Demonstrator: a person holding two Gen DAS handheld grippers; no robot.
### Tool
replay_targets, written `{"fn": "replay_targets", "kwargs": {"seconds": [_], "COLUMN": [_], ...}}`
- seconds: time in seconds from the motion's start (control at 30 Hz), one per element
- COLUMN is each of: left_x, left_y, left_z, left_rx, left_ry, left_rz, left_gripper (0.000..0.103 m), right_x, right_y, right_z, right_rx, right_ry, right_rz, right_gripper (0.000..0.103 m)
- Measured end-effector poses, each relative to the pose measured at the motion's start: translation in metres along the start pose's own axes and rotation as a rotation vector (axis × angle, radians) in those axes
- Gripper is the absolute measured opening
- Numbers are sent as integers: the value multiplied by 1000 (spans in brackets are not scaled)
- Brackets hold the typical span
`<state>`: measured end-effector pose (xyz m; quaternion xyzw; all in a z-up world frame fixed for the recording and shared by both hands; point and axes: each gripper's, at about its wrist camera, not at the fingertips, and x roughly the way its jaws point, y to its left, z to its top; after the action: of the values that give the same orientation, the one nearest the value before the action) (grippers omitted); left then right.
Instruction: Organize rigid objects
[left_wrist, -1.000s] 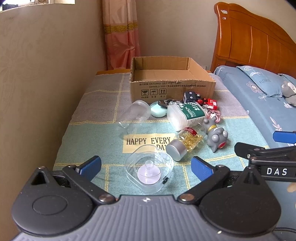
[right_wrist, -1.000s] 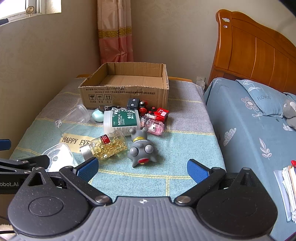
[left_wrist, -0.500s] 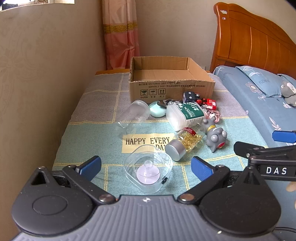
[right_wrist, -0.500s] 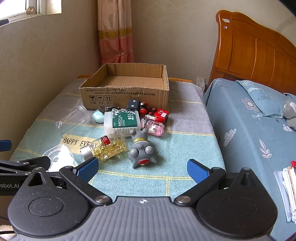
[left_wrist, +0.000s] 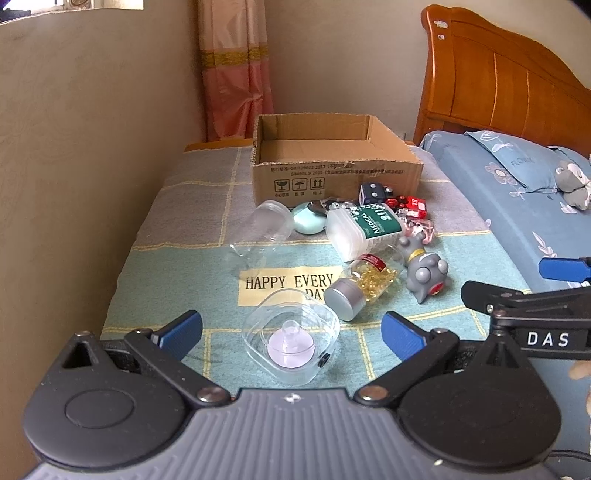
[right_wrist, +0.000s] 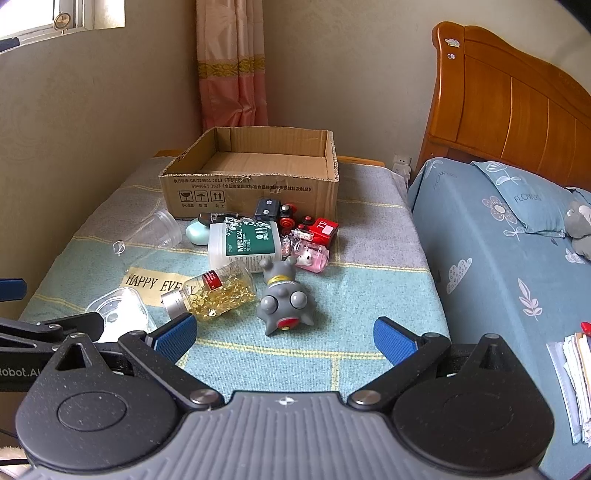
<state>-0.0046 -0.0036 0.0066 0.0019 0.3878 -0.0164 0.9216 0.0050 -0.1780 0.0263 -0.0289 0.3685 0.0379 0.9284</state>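
An open empty cardboard box (left_wrist: 336, 166) (right_wrist: 255, 177) stands at the back of a cloth-covered table. In front of it lie a clear square container (left_wrist: 291, 341) (right_wrist: 118, 310), a capsule bottle (left_wrist: 364, 286) (right_wrist: 214, 291), a grey toy figure (left_wrist: 424, 269) (right_wrist: 286, 299), a white medical cotton box (left_wrist: 364, 230) (right_wrist: 243, 242), a clear cup (left_wrist: 264, 230) (right_wrist: 153, 232), a mint case (left_wrist: 308, 221), a pink toy (right_wrist: 310, 254) and a red toy train (right_wrist: 314, 225). My left gripper (left_wrist: 291, 332) is open around the near side of the clear container. My right gripper (right_wrist: 284, 336) is open, just short of the grey figure.
A wall runs along the table's left side with a pink curtain (left_wrist: 234, 70) behind. A bed with blue bedding (right_wrist: 517, 258) and a wooden headboard (right_wrist: 517, 103) lies to the right. Papers (right_wrist: 572, 376) lie at the right edge.
Both grippers have drifted slightly; the objects sit a little lower and nearer in the right wrist view. Nothing was grasped or moved.
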Motion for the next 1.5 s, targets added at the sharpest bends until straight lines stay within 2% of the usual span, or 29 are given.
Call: {"fn": "replay_targets", "kwargs": {"seconds": [0.47, 0.6, 0.77, 0.87, 1.13, 1.3, 1.5], "left_x": [6, 7, 16, 24, 56, 80, 99], "left_y": [3, 5, 11, 16, 20, 23, 31], "left_z": [7, 8, 8, 5, -17, -24, -26], "left_rx": [44, 88, 139, 175, 259, 258, 233], "left_ry": [-6, -31, -26, -10, 61, 111, 156], "left_rz": [-31, -53, -97, -130, -219, -227, -233], "left_gripper": [102, 102, 102, 102, 102, 102, 102], "right_x": [2, 2, 6, 14, 52, 78, 104], "right_y": [0, 0, -4, -8, -25, -29, -28], "right_z": [3, 4, 4, 1, -20, -32, -31], "right_rx": [-31, -58, -97, -118, -177, -198, -193], "right_ry": [-23, -43, -62, -64, -3, 58, 73], "right_rz": [6, 25, 72, 79, 116, 138, 151], "right_gripper": [103, 103, 103, 103, 103, 103, 103]}}
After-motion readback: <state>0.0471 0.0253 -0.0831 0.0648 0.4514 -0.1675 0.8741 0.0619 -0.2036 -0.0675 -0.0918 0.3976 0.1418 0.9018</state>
